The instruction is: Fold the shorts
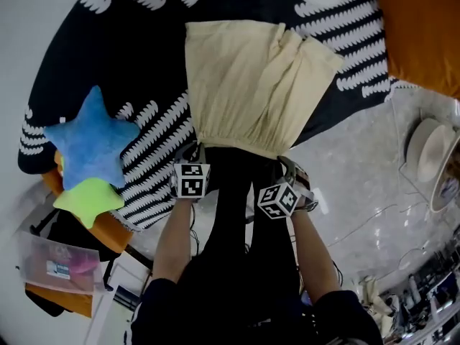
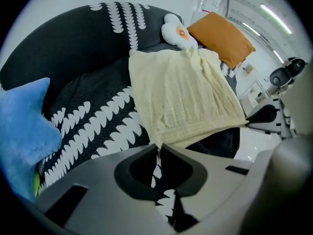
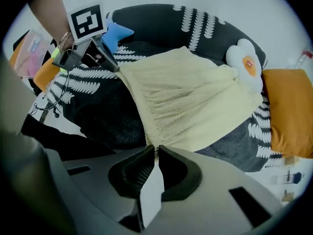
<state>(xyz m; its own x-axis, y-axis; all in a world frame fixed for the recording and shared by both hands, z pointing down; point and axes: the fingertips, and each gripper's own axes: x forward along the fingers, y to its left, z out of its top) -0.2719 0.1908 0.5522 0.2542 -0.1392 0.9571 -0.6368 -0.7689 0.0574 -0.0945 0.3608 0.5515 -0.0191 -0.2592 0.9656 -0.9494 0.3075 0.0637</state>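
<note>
jaws pinch shorts (image 1: 251, 85); clear bin (image 1: 32, 254) holds pink items (image 1: 74, 267).

No legible words, numbers or brand names anywhere.
- Black-and-white square marker (image 1: 191, 180) on cube of left gripper (image 2: 159, 147): coded pattern only, no lettering. Same cube's marker also shows in right gripper view.
- Similar marker (image 1: 279, 200) on cube of right gripper (image 3: 156, 150): pattern only.
- Small label (image 1: 56, 267) on clear plastic box (image 1: 43, 254), off edge of leaf-pattern cover (image 1: 154, 131): print too small to read.
</note>
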